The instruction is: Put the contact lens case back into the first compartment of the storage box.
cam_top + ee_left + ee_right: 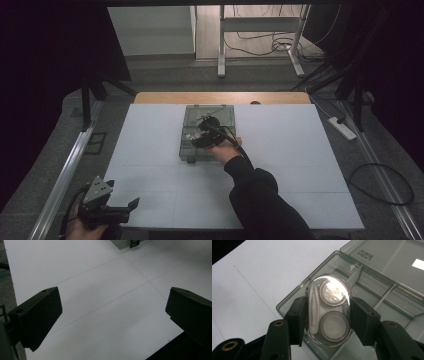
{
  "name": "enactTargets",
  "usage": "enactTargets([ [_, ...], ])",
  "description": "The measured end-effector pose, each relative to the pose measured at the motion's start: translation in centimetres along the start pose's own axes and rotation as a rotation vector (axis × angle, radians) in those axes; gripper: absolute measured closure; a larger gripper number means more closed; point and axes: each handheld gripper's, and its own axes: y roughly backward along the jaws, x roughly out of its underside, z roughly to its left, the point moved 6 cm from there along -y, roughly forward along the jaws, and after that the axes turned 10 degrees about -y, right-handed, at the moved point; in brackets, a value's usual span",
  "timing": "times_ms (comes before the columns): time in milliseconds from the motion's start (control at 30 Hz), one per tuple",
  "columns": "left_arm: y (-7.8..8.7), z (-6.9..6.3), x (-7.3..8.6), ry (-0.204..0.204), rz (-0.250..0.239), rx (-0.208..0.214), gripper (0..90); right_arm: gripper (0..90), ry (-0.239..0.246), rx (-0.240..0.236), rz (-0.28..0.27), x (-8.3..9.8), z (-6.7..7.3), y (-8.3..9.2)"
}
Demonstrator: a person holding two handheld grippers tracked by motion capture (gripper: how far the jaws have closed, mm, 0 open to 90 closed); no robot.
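A clear oval contact lens case [328, 310], with two round wells and a white strip inside, is clamped between the jaws of my right gripper [328, 318]. It hangs over the near-left corner of an open grey-green compartment box [372, 287]. From above, the right gripper [203, 135] sits over that box [226, 116] at the table's middle. My left gripper [131, 207] rests at the near-left table edge, open and holding nothing; its two black jaws stand wide apart over the white surface [100, 297].
A white sheet [290, 150] covers the table, marked with thin lines. The box's lid [392, 255] lies flat beyond its compartments. Cables and a power strip [342, 127] lie on the floor at the right. A metal rail [70, 160] runs along the left.
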Motion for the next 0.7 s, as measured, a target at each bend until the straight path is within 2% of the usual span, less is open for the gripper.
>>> enactTargets([
  [367, 0.0, 0.0, 0.0, -0.001, -0.001, 0.001, 0.8, 48.4, -0.071, 0.008, -0.013, -1.5, 0.0, -1.6],
  [700, 0.0, 0.0, 0.0, -0.003, -0.002, 0.004, 0.8, 48.3, -0.108, 0.036, -0.027, -2.8, 0.2, -2.9],
])
